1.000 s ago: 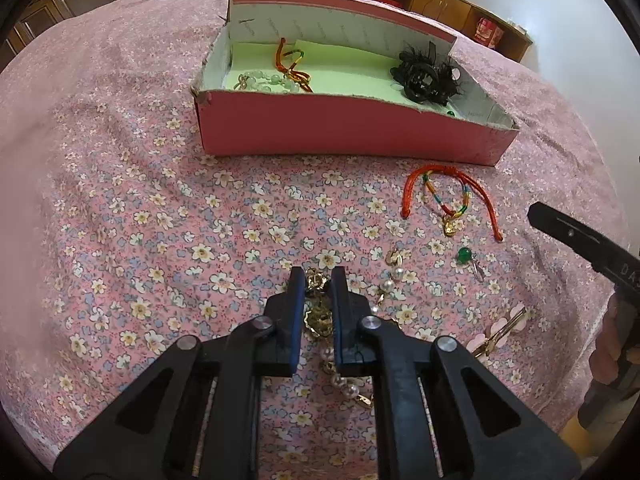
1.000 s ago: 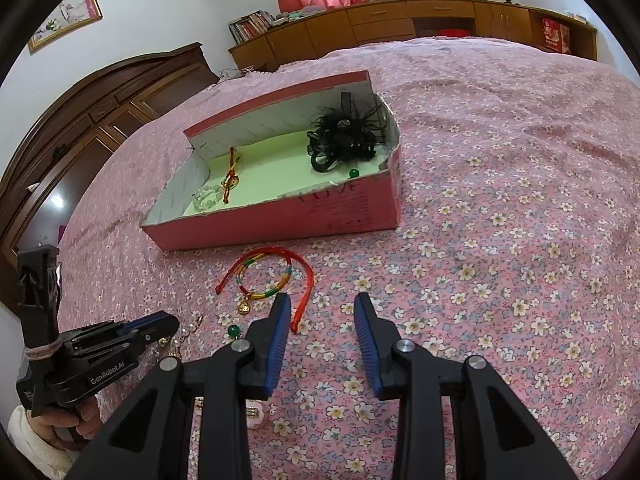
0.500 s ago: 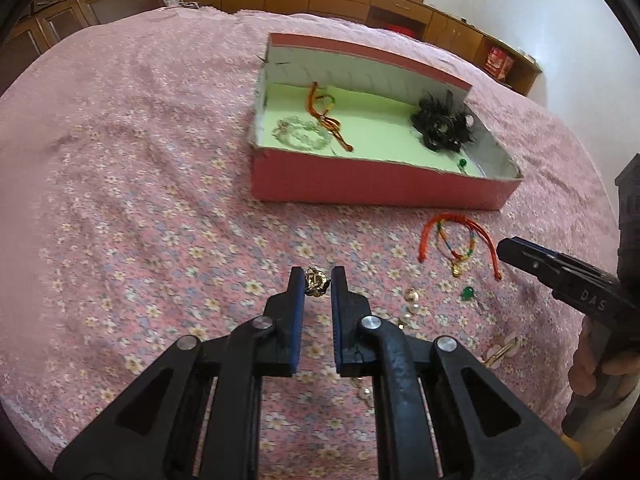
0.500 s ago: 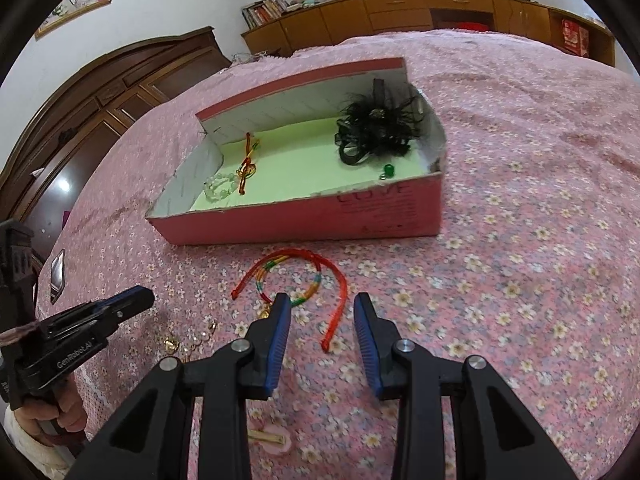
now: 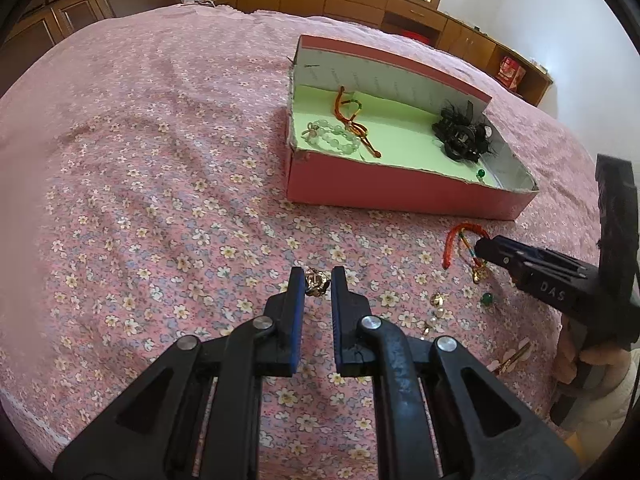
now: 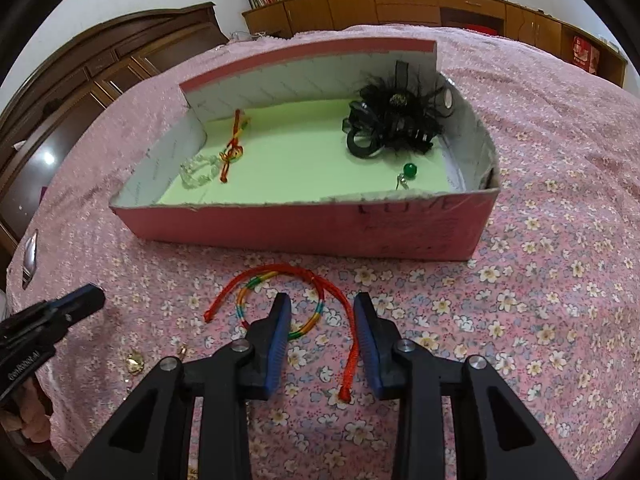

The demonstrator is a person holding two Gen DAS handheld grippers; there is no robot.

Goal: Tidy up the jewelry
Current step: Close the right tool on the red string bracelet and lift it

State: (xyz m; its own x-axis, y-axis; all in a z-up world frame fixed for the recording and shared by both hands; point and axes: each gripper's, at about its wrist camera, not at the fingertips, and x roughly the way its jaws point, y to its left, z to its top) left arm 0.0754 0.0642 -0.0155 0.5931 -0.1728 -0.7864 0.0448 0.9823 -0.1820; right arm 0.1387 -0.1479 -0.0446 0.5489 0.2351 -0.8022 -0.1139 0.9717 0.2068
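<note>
A small gold trinket (image 5: 317,283) is pinched between the tips of the left gripper (image 5: 314,286), held above the flowered pink bedspread (image 5: 160,200), short of the pink box (image 5: 400,194). The box already holds a pale bead bracelet (image 5: 334,140), a red cord (image 5: 352,118), a black hair clip (image 5: 462,136) and a green bead earring (image 6: 408,172). The right gripper (image 6: 320,320) hangs with its jaws apart, gripping nothing, over the red and rainbow cord bracelet (image 6: 280,280) lying just before the box.
</note>
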